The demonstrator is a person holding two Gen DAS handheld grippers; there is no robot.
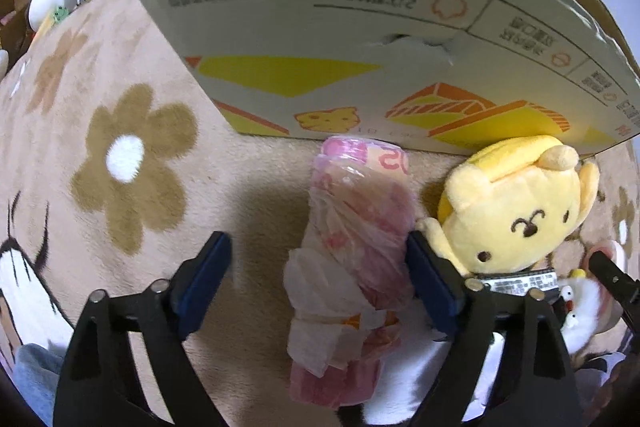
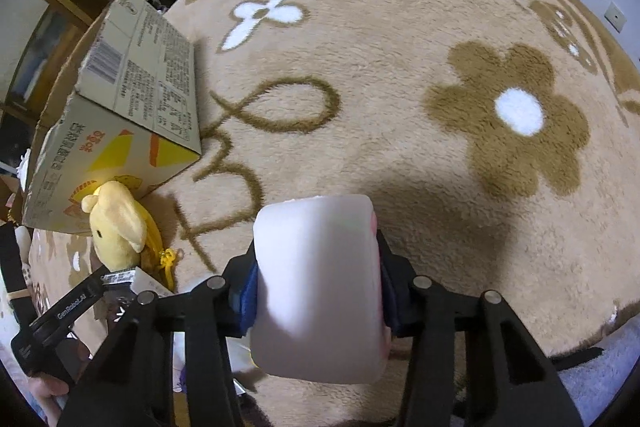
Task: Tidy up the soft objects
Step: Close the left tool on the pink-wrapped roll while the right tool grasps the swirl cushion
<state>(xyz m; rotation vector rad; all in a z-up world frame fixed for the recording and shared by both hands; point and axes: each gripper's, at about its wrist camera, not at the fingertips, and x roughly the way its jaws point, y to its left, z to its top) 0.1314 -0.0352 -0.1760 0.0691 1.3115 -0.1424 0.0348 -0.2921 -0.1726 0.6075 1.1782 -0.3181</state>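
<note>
The left gripper (image 1: 320, 287) stands wide open astride a pink bundle (image 1: 356, 247) lying on the rug (image 1: 120, 67) beside a yellow plush (image 1: 516, 211), by the box (image 1: 360, 27). The right gripper (image 2: 316, 291) has its jaws clamped on a white soft block (image 2: 316, 283).

Right claw (image 2: 318, 291) pinching a white soft block (image 2: 316, 287) over a beige flower-patterned rug (image 2: 400, 87), yellow plush toy (image 2: 118, 227) lying against a printed cardboard box (image 2: 120, 115), left claw (image 2: 80, 301) showing at lower left
</note>
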